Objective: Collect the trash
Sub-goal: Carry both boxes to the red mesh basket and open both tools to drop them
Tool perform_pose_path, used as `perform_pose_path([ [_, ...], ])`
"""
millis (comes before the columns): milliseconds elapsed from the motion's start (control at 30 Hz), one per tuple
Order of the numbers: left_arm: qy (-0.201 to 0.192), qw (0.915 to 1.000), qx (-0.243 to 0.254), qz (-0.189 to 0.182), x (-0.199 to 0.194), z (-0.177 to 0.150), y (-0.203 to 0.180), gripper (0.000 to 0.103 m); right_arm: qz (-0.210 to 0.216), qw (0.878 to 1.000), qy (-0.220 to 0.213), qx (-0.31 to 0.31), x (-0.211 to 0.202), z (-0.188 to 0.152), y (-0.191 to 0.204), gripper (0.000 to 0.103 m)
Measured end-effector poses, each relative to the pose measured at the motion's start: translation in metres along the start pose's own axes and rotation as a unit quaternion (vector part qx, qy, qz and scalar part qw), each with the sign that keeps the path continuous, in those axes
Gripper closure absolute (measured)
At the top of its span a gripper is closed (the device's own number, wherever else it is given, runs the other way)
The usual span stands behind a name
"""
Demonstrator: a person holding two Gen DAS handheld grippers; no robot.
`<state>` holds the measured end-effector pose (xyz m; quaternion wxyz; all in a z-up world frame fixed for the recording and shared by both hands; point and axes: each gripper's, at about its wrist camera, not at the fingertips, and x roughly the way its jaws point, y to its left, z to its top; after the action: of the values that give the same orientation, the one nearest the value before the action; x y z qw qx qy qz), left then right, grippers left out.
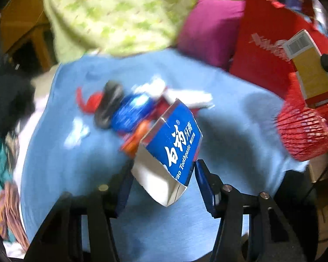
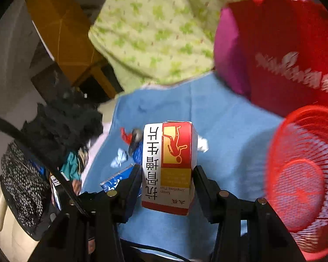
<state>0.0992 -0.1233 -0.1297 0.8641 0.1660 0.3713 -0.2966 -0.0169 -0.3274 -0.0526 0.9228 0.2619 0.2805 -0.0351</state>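
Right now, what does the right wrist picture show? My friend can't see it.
The right hand-held gripper holds a red and white box above a blue cloth. A red mesh basket sits to the right, with scraps of litter behind.

A light blue cloth [image 1: 229,113] covers the surface that carries everything. In its middle lies a small heap of litter: a crumpled blue wrapper [image 1: 129,113], a dark rounded object [image 1: 109,104] too blurred to name, red scraps [image 1: 87,102], an orange piece [image 1: 135,137] and crumpled white paper [image 1: 185,98]. Along its far edge rest a green-patterned quilt [image 1: 120,15], a magenta cushion [image 1: 210,30] and a red bag [image 1: 266,50], with a red mesh basket [image 2: 306,174] at the right side.
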Motion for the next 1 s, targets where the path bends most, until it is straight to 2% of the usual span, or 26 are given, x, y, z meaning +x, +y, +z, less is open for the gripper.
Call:
perform_pose_path([
  [133,-0.035,0.9974,0.043,-0.046,-0.023,0.032,-0.045,0.045,-0.029,0.998,-0.047,0.024,-0.054,0.002,-0.032,0.052],
  [267,-0.053,0.9895,0.084,-0.105,-0.038,0.065,-0.101,0.045,-0.074,0.991,-0.090,0.065,-0.102,0.002,-0.073,0.052],
  [367,-0.056,0.9820,0.106,-0.146,-0.042,0.085,-0.146,0.044,-0.103,0.984,-0.106,0.097,-0.128,-0.002,-0.108,0.052],
  [467,-0.062,0.9773,0.132,-0.153,-0.038,0.095,-0.187,0.041,-0.120,0.980,-0.102,0.121,-0.138,-0.011,-0.133,0.051],
  [600,-0.046,0.9761,0.151,-0.150,-0.017,0.105,-0.224,0.032,-0.133,0.976,-0.093,0.143,-0.141,-0.024,-0.154,0.048],
  [700,-0.035,0.9760,0.158,-0.145,-0.013,0.104,-0.238,0.031,-0.132,0.974,-0.094,0.160,-0.141,-0.026,-0.164,0.036],
  [833,-0.037,0.9771,0.149,-0.147,-0.013,0.099,-0.227,0.030,-0.131,0.972,-0.111,0.158,-0.148,-0.028,-0.174,0.035],
  [1000,-0.055,0.9807,0.114,-0.149,-0.026,0.090,-0.185,0.027,-0.124,0.975,-0.122,0.136,-0.144,-0.022,-0.154,0.035],
])
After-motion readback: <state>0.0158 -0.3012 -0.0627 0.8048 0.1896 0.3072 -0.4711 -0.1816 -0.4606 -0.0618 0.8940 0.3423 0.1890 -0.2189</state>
